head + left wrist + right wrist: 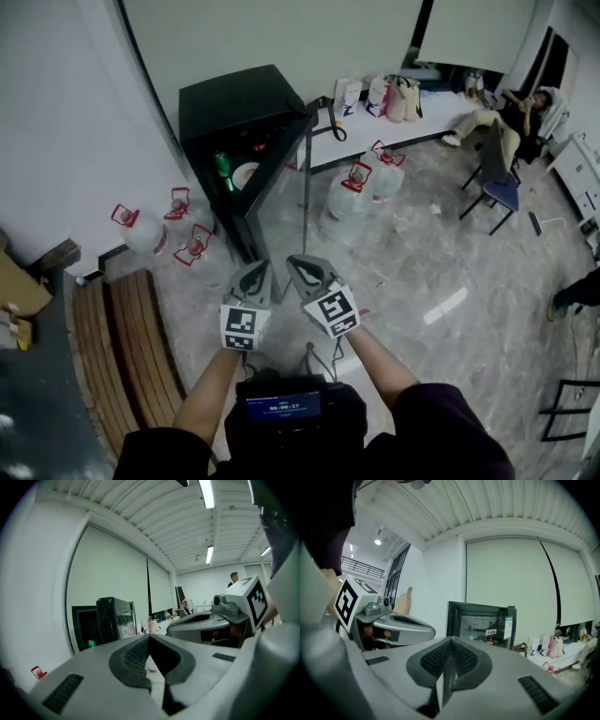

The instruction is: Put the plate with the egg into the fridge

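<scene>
Overhead, the pale marble floor is taking up most of the head view. The black fridge is standing against the wall at about eleven o'clock from the two grippers, with its glass door swinging open toward the room. A long white table is running away from the fridge toward one o'clock, carrying a row of bags. A wooden bench is lying at eight o'clock, close to the person's left arm. A blue chair is standing at two o'clock, and beyond it another person is sitting back against the far wall. Water jugs with red handles are clustering on the floor: one group at ten o'clock beside the fridge, another at one o'clock in front of the table.

The left gripper and the right gripper are hovering side by side over the floor, well apart from the fridge, both pointing toward it. In each gripper view the jaws are pressing together with nothing between them.

The plate is sitting inside the open fridge on a shelf, just beside a green can at its nine o'clock. The egg is too small to make out.
</scene>
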{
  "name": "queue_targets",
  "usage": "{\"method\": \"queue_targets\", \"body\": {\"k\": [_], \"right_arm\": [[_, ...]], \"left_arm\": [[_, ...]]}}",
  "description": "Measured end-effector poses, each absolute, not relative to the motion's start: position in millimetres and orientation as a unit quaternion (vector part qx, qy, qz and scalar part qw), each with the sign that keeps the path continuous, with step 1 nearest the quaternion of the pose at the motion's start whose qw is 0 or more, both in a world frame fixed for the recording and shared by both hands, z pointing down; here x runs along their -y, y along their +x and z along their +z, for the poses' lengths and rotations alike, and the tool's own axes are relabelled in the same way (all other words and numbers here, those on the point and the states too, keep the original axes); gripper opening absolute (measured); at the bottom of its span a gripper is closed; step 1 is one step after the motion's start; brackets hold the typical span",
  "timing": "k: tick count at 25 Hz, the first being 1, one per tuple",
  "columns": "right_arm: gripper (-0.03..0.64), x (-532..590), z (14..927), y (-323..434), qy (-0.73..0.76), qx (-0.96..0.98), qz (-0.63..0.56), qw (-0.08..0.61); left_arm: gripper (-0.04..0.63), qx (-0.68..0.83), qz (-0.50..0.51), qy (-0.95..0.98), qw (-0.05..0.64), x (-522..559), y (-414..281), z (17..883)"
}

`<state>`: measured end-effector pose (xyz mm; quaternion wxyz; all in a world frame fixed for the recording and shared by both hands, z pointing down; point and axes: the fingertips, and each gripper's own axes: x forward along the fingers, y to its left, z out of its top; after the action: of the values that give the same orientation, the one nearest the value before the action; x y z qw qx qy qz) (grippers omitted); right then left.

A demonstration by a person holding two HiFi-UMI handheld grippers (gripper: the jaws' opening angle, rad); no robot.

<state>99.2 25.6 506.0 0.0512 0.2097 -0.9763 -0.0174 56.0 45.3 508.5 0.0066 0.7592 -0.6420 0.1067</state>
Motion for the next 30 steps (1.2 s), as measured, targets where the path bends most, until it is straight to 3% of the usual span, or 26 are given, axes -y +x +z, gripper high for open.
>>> {"method": "queue_targets", "body": {"k": [12,30], "right_arm": [[0.009,-29.4,468.2,45.8,0.205,0.978,-0.031,0.019],[0.009,-34.6,451.5,18.3,0.208,0.977,-0.044,0.015]], "left_arm": [[0.009,0.671,0.093,0.735,-0.009,-46.8,-0.2,480.1],[0.009,0.677,0.088,0.730,-0.016,-51.3,-23.4,471.8]]}}
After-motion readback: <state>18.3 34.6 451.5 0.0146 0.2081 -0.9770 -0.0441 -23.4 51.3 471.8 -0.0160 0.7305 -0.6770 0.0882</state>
